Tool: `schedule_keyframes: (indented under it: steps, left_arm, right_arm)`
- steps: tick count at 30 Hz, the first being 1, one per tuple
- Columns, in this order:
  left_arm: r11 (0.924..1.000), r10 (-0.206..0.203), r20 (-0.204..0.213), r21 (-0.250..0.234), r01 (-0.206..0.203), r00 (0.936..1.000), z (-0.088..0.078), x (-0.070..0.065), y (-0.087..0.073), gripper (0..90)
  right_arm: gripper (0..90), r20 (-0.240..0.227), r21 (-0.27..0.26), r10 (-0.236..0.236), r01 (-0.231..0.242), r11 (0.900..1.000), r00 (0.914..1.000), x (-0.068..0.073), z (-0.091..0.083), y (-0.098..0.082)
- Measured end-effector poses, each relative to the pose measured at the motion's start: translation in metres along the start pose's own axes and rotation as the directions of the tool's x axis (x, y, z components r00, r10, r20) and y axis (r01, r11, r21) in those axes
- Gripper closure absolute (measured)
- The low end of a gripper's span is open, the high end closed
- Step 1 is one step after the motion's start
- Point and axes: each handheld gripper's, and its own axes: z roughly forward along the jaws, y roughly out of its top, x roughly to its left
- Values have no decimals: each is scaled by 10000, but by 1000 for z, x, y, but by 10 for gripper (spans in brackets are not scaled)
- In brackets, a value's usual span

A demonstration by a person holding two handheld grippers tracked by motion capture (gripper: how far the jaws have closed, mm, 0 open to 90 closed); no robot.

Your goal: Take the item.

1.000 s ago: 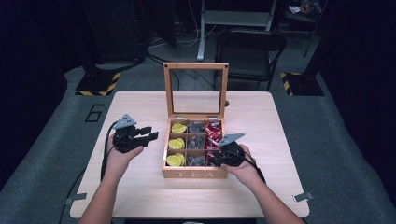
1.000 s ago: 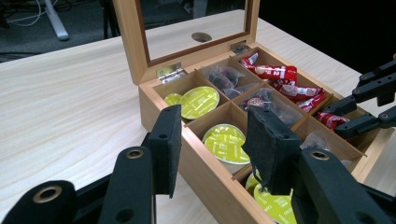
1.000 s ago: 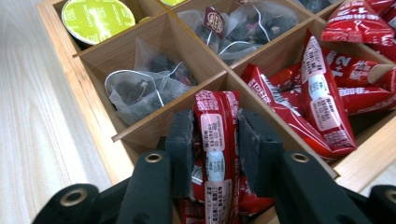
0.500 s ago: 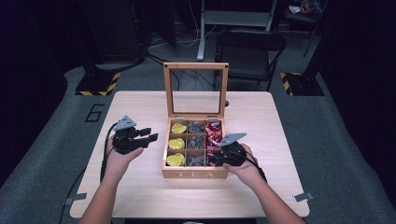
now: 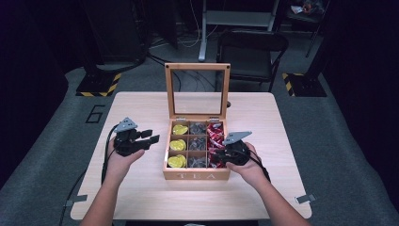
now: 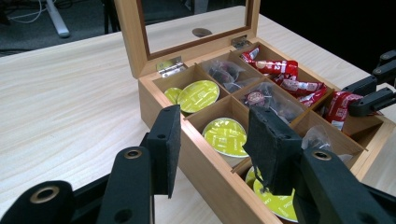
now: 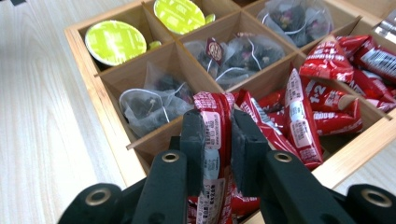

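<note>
A wooden tea box [image 5: 196,176] stands open mid-table, its glass lid [image 5: 197,92] upright. Its left compartments hold yellow-green capsules [image 7: 115,41], the middle ones clear tea bags [image 7: 149,102], the right ones red sachets [image 7: 327,116]. My right gripper [image 7: 217,123] reaches into the near right compartment and is shut on one red sachet [image 7: 212,105], which stands on end between the pads. My left gripper [image 6: 212,126] hovers just left of the box's near left corner, open, with nothing between its pads. In the high view the left gripper [image 5: 151,137] and right gripper [image 5: 221,157] flank the box.
The light wooden table [image 5: 141,197] has bare room to the left, right and front of the box. A black chair [image 5: 251,52] stands beyond the far edge. The floor around is dark grey, with yellow-black striped stands [image 5: 99,84] behind.
</note>
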Motion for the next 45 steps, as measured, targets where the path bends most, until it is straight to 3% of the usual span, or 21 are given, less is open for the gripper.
schedule_keyframes:
  steps: [19, 34, 45]
  left_arm:
    - [10000, -18, -34, 16, 18, 10000, 0, -1, -1, 546]
    - [10000, -68, -85, 17, 68, 9999, -1, 0, -3, 543]
    - [9999, -102, -89, 62, 102, 9999, 1, 0, -4, 542]
  right_arm:
    - [764, 234, -532, -82, 94, 9985, 9997, -1, -22, 14]
    - [765, 506, -998, 140, -89, 9950, 9986, -7, -40, 20]
    - [766, 946, -1208, 388, -272, 9923, 9948, -23, -59, 18]
